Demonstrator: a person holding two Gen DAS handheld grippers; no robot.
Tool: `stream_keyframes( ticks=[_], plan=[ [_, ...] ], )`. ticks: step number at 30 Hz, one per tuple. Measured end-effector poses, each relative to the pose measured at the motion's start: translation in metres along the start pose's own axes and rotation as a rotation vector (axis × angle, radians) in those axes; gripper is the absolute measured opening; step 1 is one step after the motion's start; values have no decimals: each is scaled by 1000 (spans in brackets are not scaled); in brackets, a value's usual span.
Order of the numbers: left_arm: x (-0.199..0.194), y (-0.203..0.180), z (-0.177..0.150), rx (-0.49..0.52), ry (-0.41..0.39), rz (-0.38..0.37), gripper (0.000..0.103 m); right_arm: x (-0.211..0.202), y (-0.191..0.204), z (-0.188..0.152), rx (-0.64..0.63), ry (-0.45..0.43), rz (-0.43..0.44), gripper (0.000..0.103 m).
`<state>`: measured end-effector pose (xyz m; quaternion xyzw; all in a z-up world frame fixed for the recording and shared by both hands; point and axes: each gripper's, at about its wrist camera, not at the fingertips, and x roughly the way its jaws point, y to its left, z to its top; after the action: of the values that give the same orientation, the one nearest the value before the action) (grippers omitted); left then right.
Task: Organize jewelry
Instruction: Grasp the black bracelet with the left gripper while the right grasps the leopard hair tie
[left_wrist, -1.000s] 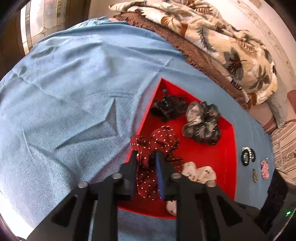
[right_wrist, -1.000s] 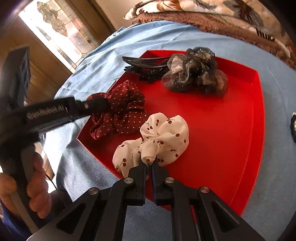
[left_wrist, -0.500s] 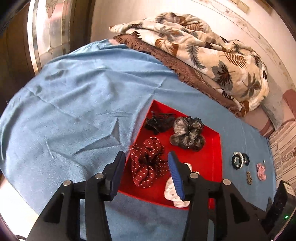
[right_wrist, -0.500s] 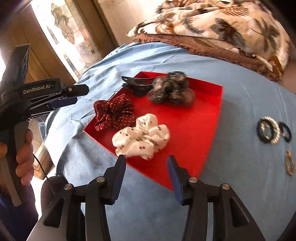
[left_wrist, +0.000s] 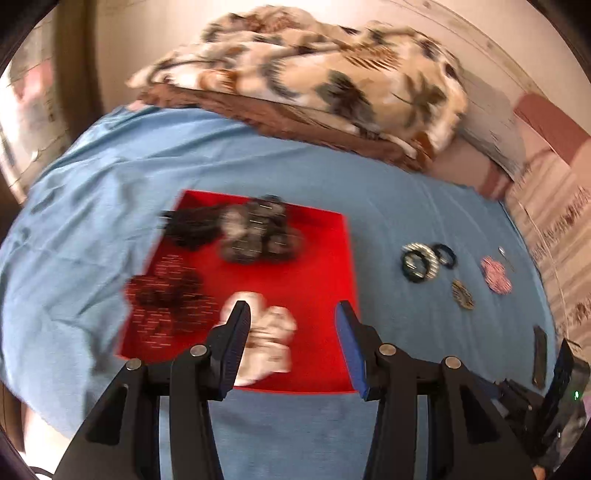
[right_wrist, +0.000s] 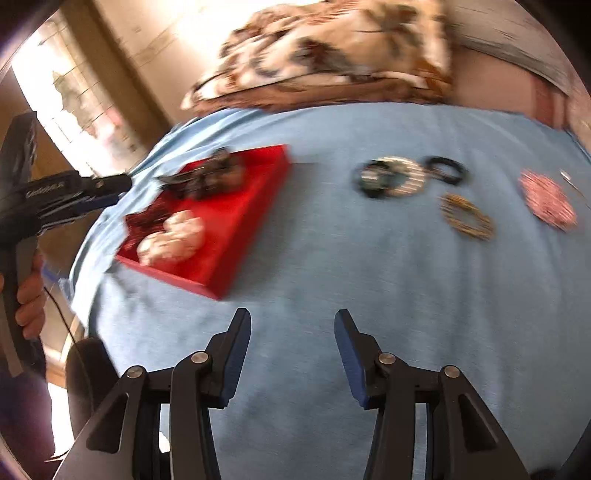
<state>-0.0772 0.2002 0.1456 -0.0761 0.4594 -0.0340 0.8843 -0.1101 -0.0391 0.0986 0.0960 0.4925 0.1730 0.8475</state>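
Note:
A red tray (left_wrist: 317, 258) lies on the blue sheet and holds a dark red dotted scrunchie (left_wrist: 166, 295), a white cherry scrunchie (left_wrist: 269, 339), a grey-black scrunchie (left_wrist: 258, 236) and a black claw clip (left_wrist: 192, 229). My left gripper (left_wrist: 291, 314) is open and empty above the tray's near edge. My right gripper (right_wrist: 291, 321) is open and empty over bare sheet, right of the tray (right_wrist: 236, 221). Bangles (right_wrist: 395, 177), a black ring (right_wrist: 447, 170), a gold hoop (right_wrist: 467, 218) and a pink round piece (right_wrist: 548, 199) lie on the sheet beyond it.
A folded leaf-print blanket (left_wrist: 332, 74) lies at the far edge of the bed. Striped pillows (left_wrist: 554, 221) are at the right. A dark flat object (left_wrist: 540, 354) lies near the right edge. The left gripper's body (right_wrist: 55, 199) and hand are at the left.
Both grippers opened, let go of the scrunchies in the tray and pulled back. Both views have swung right; the right gripper now faces the bangles on the sheet.

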Motion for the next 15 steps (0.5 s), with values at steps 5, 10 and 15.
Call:
stream_keyframes(
  ticks=[5,10,15],
  plan=[
    [23,-52,2,69,31,-43,47,-22,-65,-4,114,-38,-79,51],
    [59,-99,8,146,70,-50,47,-35,-112,-2,203,-83,-121,51],
    [109,-129,22,186,131,-51,47,-27,-133,7,225,-92,-135,51]
  ],
)
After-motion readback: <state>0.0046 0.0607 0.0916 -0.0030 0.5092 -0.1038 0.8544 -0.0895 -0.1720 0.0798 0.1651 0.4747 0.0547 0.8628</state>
